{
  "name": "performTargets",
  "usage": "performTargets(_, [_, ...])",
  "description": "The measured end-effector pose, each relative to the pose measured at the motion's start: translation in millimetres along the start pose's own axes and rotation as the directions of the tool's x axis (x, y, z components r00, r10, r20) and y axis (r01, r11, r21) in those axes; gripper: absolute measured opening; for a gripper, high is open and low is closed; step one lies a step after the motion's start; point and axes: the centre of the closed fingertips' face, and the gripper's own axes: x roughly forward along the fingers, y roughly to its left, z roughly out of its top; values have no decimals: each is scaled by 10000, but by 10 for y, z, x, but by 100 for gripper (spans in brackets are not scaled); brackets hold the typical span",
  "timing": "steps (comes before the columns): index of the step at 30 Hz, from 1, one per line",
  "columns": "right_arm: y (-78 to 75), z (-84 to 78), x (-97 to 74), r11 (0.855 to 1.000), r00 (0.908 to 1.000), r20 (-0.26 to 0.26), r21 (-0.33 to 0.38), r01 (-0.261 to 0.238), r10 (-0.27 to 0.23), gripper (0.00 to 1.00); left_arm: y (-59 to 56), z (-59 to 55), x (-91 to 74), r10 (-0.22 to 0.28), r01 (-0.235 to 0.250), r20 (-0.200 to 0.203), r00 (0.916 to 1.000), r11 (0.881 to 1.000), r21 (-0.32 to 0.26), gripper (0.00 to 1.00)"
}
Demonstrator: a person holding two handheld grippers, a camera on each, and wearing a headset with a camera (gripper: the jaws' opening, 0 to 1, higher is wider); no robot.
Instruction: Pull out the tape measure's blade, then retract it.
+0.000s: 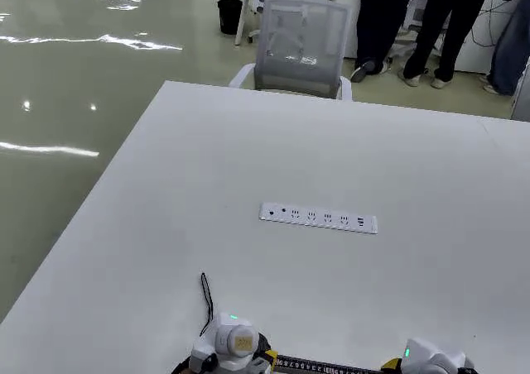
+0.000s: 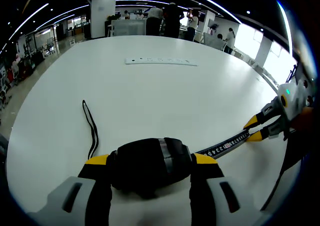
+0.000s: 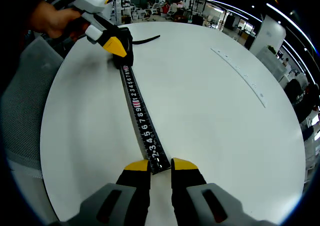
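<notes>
The left gripper is clenched around the black tape measure, low over the white table, on the person's side of the power strip. The blade is out and stretches straight to the right gripper, which pinches the blade's end between its yellow tips. The black strap lies on the table, pointing toward the power strip.

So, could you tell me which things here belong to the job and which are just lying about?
In the job: tape measure case, held in the left tongs; its blade, drawn out, with its end pinched in the right tongs.
Lying about: power strip, office chair, black bin.
</notes>
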Motion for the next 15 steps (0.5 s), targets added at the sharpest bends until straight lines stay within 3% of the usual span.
performTargets(15, [36,65,39,10000,10000,-19,-25,-22,22,14,-1,-5,-5,-54,54,-36,10000,10000,41,60])
